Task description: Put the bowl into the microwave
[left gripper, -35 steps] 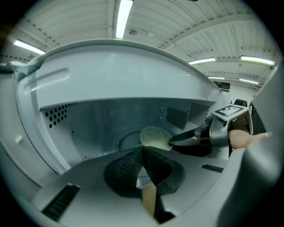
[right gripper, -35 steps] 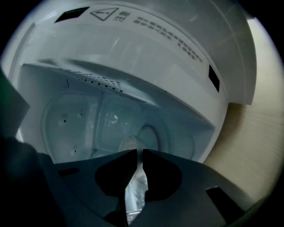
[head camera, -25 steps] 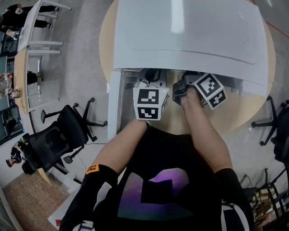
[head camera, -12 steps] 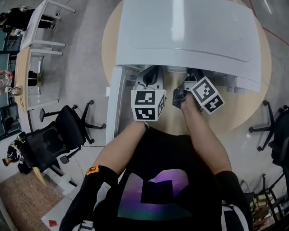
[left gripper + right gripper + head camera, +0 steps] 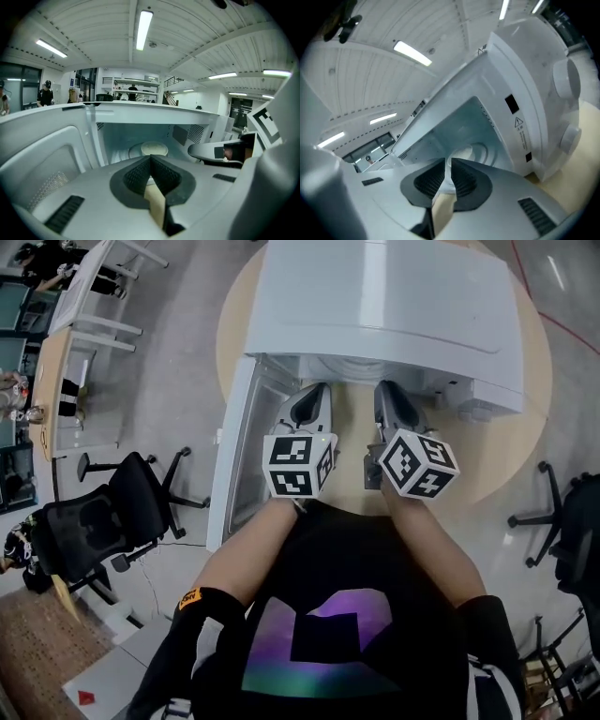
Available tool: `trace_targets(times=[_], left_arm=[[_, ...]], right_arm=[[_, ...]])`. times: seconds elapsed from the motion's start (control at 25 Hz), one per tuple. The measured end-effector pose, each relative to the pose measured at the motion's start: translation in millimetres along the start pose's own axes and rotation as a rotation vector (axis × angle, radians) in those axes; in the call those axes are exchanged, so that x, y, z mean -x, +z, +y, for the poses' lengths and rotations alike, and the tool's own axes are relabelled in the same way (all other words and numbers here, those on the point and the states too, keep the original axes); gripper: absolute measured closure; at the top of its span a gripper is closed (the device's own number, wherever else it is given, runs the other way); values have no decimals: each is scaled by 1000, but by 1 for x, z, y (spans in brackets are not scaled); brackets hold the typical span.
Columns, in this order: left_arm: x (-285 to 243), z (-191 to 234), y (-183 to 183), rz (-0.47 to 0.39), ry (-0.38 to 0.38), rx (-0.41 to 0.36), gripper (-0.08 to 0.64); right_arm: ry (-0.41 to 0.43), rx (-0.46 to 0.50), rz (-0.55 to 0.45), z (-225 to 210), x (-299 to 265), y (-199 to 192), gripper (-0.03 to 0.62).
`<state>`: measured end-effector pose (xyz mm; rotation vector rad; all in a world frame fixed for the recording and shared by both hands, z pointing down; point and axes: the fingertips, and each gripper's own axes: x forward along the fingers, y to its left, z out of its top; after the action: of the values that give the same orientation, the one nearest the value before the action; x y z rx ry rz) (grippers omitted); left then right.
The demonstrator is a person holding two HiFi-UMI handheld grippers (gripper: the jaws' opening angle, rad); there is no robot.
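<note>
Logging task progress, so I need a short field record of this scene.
microwave: white microwave oven on round wooden table, door open
bowl: pale cream bowl inside the microwave
left gripper: before the opening, jaws together, empty
right gripper: before the opening, jaws a slit apart, empty

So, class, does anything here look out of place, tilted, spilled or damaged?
Nothing stands out. The bowl sits upright inside the microwave, whose door stands open at the left; no spill or damage shows.
</note>
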<state>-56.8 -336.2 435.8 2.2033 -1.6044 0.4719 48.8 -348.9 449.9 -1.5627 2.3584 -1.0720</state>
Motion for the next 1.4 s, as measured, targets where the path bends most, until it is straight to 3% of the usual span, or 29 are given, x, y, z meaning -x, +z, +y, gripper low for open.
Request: trace_targets(times=[0.28,0.8,1.04,1.4], left_arm=[[38,-15,-9,-24,14,28,512],[92,-46,-33,-34,6,95,512],[109,-63,-50,-20,-69,183,512],[124,-78,-44,-21,-99,49,512]], right_arm=[[61,259,30,21,43,-1,540],[159,430,86,40,87,-25,540],[212,451,89,45,100,-28,540],[229,483,96,42,122,-32,540]])
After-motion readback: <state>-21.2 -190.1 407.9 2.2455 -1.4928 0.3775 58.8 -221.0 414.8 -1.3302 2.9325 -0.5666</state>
